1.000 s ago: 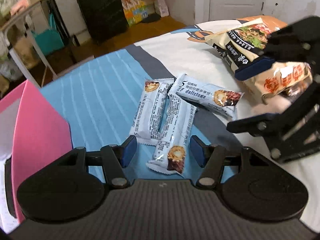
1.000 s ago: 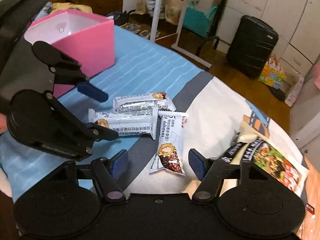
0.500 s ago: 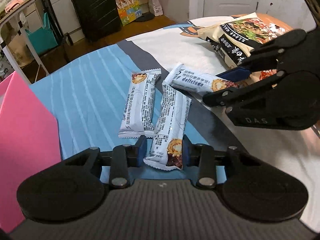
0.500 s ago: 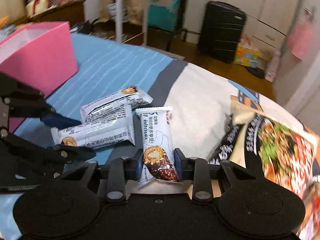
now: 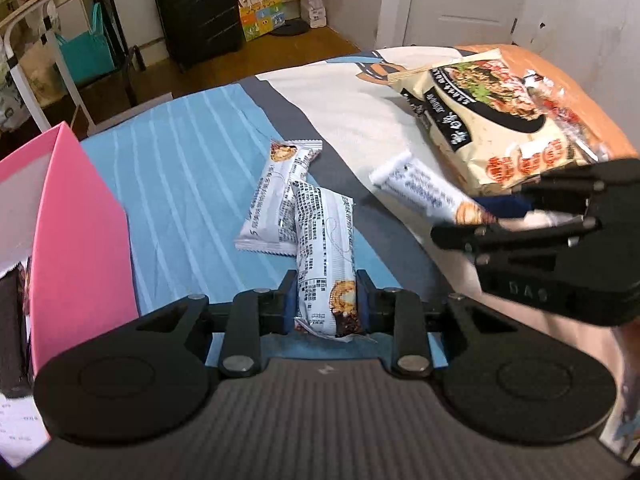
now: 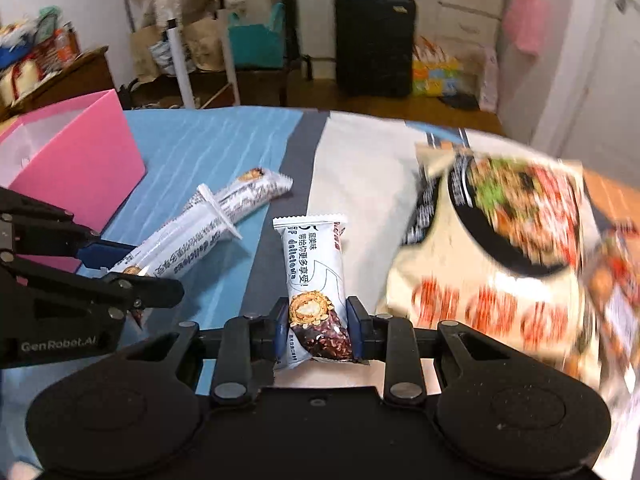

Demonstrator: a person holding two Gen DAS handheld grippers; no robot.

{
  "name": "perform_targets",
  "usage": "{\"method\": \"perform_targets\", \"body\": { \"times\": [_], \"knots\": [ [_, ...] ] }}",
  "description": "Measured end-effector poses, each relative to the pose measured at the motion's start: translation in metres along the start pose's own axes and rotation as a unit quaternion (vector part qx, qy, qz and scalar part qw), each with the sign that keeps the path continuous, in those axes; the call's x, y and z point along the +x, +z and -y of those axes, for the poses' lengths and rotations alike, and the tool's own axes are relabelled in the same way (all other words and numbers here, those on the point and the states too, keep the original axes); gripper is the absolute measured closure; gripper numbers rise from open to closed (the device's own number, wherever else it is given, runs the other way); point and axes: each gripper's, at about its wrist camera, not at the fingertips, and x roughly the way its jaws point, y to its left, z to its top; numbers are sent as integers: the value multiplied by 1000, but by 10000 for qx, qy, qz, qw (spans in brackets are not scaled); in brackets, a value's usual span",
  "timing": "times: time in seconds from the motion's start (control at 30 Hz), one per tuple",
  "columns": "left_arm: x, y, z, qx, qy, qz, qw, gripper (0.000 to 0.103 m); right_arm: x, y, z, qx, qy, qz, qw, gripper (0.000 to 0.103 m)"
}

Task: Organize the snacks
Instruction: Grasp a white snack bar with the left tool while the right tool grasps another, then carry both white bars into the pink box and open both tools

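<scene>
Both grippers have closed since the earlier frames: the left gripper (image 5: 326,306) now clamps one snack bar (image 5: 325,256) and the right gripper (image 6: 313,330) another bar (image 6: 314,280), both just above the bed (image 5: 180,168). This is the pick-up step; next, I judge, each bar must be carried to the pink box (image 5: 76,224) at far left. A third bar (image 5: 276,196) lies on the bed.

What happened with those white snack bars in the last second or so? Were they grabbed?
Yes. Both grippers were open over the bars a second ago; each has closed on one. The left gripper now pinches the middle bar, and the right gripper pinches the bar nearest the noodle bag, lifted and swung round. The third bar stayed on the blue cloth, and the pink box stayed put.
</scene>
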Motion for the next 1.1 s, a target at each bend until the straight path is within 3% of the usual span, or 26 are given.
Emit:
{"method": "perform_targets", "body": {
  "times": [0.13,0.27,0.67,0.87,1.0,1.1],
  "knots": [
    [-14,-5,6,40,9,-76,10000,75,-11,-11,-5,264,52,-185,9995,70],
    [-36,-12,10,-48,-119,-227,9997,75,-34,-18,-16,462,517,-184,9974,70],
    [-120,-47,-9,-694,-308,-159,9970,75,-92,-8,-40,10,693,-364,9969,70],
    [-175,-58,-54,-1253,128,328,9915,75,-119,22,-70,-809,930,-95,9923,69],
    [-201,-66,-92,-1766,506,679,9806,75,-126,31,-97,-1335,1244,323,9827,69],
    [-207,-66,-117,-1986,755,780,9740,75,-114,40,-115,-1464,1598,350,9756,70]
  ]
}}
